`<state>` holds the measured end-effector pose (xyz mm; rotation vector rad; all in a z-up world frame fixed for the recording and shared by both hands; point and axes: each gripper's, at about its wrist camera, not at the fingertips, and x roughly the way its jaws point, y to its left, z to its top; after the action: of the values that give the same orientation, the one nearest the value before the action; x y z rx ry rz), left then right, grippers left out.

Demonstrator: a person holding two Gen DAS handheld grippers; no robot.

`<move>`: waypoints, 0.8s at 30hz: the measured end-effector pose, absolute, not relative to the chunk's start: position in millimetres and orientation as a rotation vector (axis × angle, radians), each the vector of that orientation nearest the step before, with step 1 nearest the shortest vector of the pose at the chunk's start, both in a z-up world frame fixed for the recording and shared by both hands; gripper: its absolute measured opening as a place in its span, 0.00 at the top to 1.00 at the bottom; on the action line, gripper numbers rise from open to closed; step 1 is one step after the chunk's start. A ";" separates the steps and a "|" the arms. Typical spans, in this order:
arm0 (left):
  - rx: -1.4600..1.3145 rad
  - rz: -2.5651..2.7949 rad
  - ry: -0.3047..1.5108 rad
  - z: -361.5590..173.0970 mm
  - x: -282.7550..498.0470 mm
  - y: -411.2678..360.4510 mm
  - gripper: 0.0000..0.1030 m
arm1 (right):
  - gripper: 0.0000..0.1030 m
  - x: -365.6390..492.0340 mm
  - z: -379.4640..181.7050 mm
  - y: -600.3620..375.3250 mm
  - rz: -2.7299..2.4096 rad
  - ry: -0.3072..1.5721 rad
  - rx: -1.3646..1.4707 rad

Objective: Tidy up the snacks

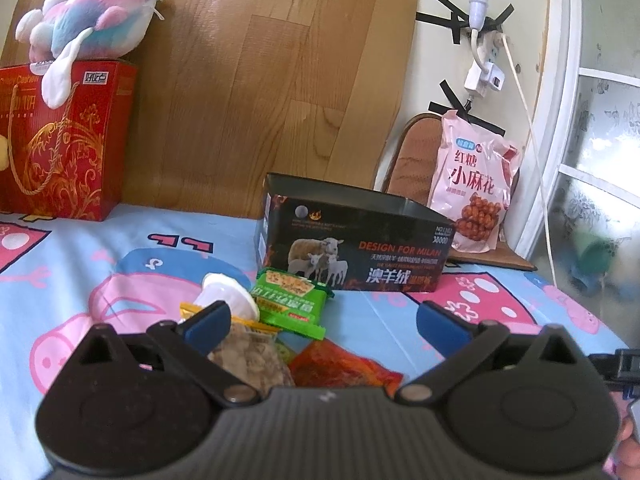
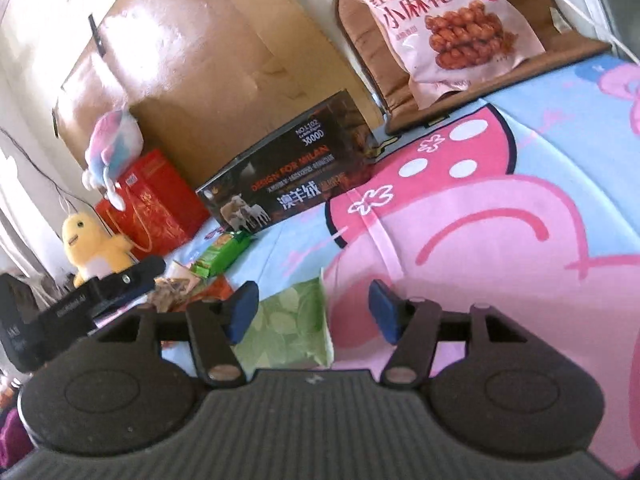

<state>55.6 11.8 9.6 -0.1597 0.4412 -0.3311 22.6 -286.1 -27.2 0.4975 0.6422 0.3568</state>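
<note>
Between the right gripper's [image 2: 318, 312] spread blue pads lies a green leaf-print packet [image 2: 292, 324], flat on the cartoon sheet [image 2: 500, 220], touched by neither pad. Left gripper [image 1: 324, 320] hangs wide open and empty over a snack heap: a brown packet [image 1: 248, 356], a red packet [image 1: 344, 364], a green packet [image 1: 292, 300] and a white cup [image 1: 226, 294]. Just beyond stands an open black box [image 1: 352, 256], with a pink bag [image 1: 476, 188] far right

Headboard: wood panel [image 1: 248, 92], sunlit
Wall: cream [image 1: 528, 8], black tape strips
Window: white frame [image 1: 560, 128], right
Bed: cartoon sheet [image 1: 100, 248]
</note>
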 end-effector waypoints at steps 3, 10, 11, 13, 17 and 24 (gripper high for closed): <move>-0.154 -0.329 0.442 9.4 56.0 10.7 0.00 | 0.38 23.2 -27.8 -283.0 0.389 0.649 0.495; -0.148 -0.326 0.443 8.6 56.5 10.1 0.00 | 0.36 13.4 -21.2 -244.7 0.585 0.677 0.229; -0.147 -0.326 0.443 8.6 56.6 10.0 0.00 | 0.36 11.2 -20.4 -238.9 0.605 0.672 0.190; -0.146 -0.326 0.443 8.6 56.9 10.1 0.00 | 0.36 10.3 -20.3 -232.9 0.610 0.668 0.157; -0.146 -0.326 0.443 8.7 56.8 9.9 0.00 | 0.36 15.8 -22.2 -244.9 0.612 0.675 0.230; -0.146 -0.326 0.444 8.7 57.0 9.7 0.00 | 0.33 12.3 -20.8 -242.0 0.608 0.670 0.228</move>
<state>57.0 9.7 8.7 -0.1461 0.4438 -0.3260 12.3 -242.0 -20.8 0.2277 0.6698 0.6078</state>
